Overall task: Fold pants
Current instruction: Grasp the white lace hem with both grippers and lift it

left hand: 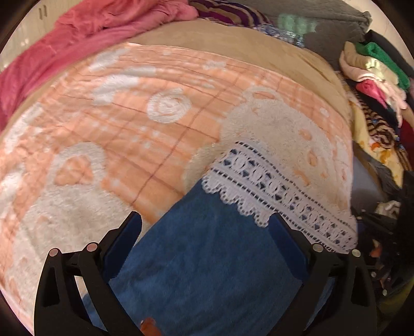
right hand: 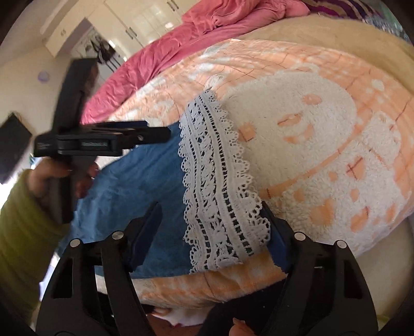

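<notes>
Bed: peach-and-cream fleece blanket (left hand: 134, 144) spread across the bed, with a tan cover (left hand: 233, 46) showing beyond its far edge.
Background: crumpled pink sheet (left hand: 64, 44) along the far side; a heap of mixed clothes (left hand: 375, 77) stacked off the right edge in the left wrist view; white cupboards (right hand: 145, 18) behind the bed in the right wrist view.
Pants: blue pants (left hand: 207, 258) lying on the blanket at the near edge of the bed, one leg stretched out flat, its hem finished with a broad white lace trim (left hand: 279, 186).
Lace trim: runs across the leg end, resting on the cream patch of the blanket; in the right wrist view it (right hand: 220, 186) reaches right down between the tong fingers.
Left tongs: left tongs (left hand: 205, 224) spread wide, one finger on each side of the blue leg, just short of the lace; the right wrist view catches them (right hand: 155, 134) side-on above the fabric, so no pinch can be told from there.
Right tongs: right tongs (right hand: 211, 219) spread wide too, straddling the lace end of the leg, the right finger at the edge of the trim; whether the pads touch the cloth, I cannot tell.
Hand: a hand (right hand: 62, 170) in an olive-green sleeve (right hand: 23, 232) grips the left tongs' handle.
</notes>
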Tool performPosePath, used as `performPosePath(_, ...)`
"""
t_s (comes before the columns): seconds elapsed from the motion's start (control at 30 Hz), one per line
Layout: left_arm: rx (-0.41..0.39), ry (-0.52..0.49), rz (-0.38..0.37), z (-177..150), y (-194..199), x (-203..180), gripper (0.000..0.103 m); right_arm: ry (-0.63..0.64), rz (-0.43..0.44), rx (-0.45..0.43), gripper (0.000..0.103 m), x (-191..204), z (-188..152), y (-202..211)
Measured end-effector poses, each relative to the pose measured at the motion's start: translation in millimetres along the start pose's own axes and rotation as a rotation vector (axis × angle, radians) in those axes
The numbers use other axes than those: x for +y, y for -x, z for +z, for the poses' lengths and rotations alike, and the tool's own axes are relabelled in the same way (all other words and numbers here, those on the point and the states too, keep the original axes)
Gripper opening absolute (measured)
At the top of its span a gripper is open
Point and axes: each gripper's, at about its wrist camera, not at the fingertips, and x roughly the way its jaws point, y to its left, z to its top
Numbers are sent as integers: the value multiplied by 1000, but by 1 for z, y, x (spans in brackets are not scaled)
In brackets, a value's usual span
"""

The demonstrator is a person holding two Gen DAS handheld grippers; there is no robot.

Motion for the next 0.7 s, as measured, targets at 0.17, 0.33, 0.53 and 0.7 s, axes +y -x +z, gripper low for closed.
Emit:
performPosePath(0.17, 14, -48, -86, 9, -15, 3, 94, -5, 38, -20, 63, -1, 1, 0)
performPosePath(0.33, 25, -36, -165, 11, -29, 14, 68, -28, 55, -35, 46, -7, 1, 3)
performPosePath(0.53, 31, -88, -233, 13, -37, 7, 68, -13, 37, -7, 54, 0, 1, -4)
performPosePath(0.7, 45, -60, -269, 17, -43, 8, 52, -48, 91, 5, 19, -8, 0, -6)
